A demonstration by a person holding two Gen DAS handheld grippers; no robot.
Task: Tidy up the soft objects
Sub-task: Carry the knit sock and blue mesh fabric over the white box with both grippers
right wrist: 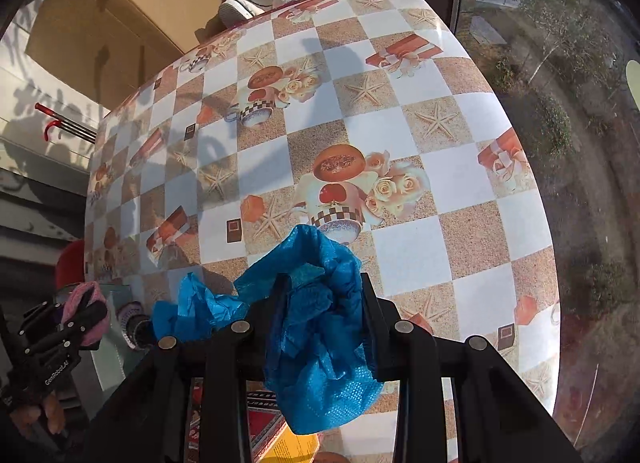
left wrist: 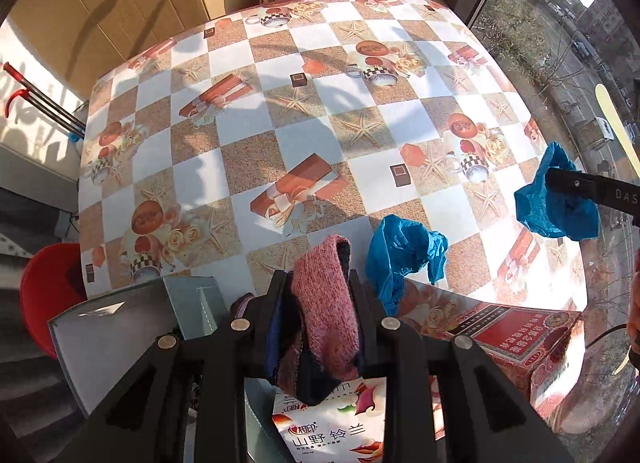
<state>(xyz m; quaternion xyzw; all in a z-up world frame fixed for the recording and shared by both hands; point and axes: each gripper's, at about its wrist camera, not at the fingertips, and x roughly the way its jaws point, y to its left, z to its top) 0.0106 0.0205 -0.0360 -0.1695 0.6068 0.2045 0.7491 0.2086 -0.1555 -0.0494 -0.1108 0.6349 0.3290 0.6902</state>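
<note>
The left gripper clamps a pink knitted sock, the right gripper a blue shoe cover; each should keep its squeeze firm until over its box

Left gripper: matte black plastic, two flat straight fingers on angled linkage bars, four round silver pivot pins; white "GenRobot.AI" lettering on its body in the right wrist view. Right gripper: same black build, same four silver pins, with white letters "DAS" along one finger.
</note>
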